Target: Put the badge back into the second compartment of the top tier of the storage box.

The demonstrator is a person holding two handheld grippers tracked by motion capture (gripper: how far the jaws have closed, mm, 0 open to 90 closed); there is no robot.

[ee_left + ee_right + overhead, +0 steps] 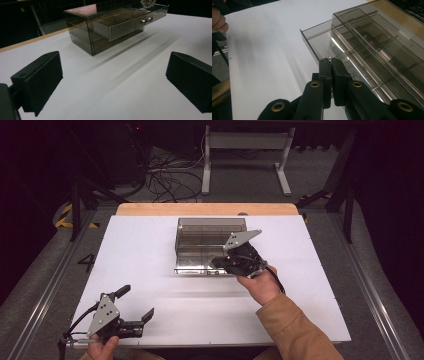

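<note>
The drawer's knob (329, 57) is clamped by the right gripper (331, 65), the drawer (125, 23) partly drawn out. The left gripper (137, 302) is held wide apart, well clear of the organizer (210, 227).

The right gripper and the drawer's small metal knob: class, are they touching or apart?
Touching. In the right gripper view, the right gripper has its jaws shut on the knob at the drawer front.

Obstacle: smoked clear-plastic drawer cabinet (210, 240) standing mid-desk toward the far edge, its pulled-out top drawer (130, 23) jutting over the white desk (150, 265). Right tool (225, 262) is occupying the drawer front. Free room: bare desk surface lying open left, right and near of the cabinet; left tool (137, 302) sitting well apart at the near-left corner.
</note>
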